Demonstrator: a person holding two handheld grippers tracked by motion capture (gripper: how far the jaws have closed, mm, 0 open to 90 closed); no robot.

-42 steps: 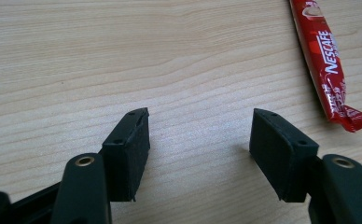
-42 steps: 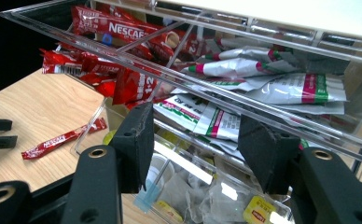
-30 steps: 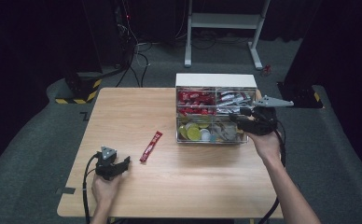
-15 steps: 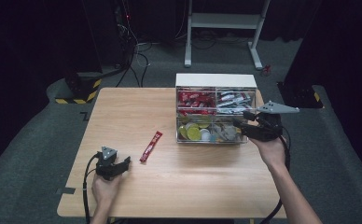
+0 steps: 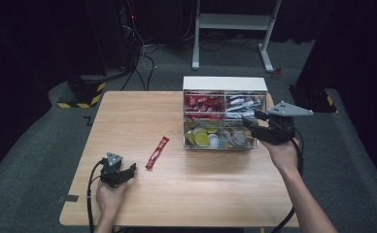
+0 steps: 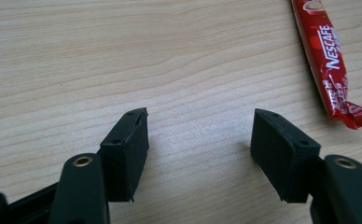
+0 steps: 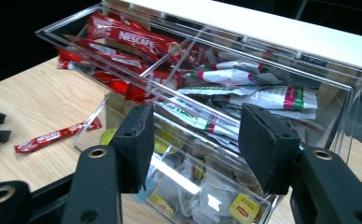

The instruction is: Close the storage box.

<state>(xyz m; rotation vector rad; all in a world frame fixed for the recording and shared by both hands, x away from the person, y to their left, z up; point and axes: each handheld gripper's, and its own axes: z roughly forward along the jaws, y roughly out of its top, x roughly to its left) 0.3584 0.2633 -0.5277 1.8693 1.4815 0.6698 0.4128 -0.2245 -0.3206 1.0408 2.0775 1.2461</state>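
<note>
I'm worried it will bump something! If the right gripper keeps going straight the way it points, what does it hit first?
Probably the clear organizer box. The right gripper points at its front right side, where the white sachets lie; depth is hard to judge.

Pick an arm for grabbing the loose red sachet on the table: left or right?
Left. The left tongs rest on the table, jaws open, with the red sachet lying just ahead of them. The right tongs are across the table at the clear organizer.
</note>
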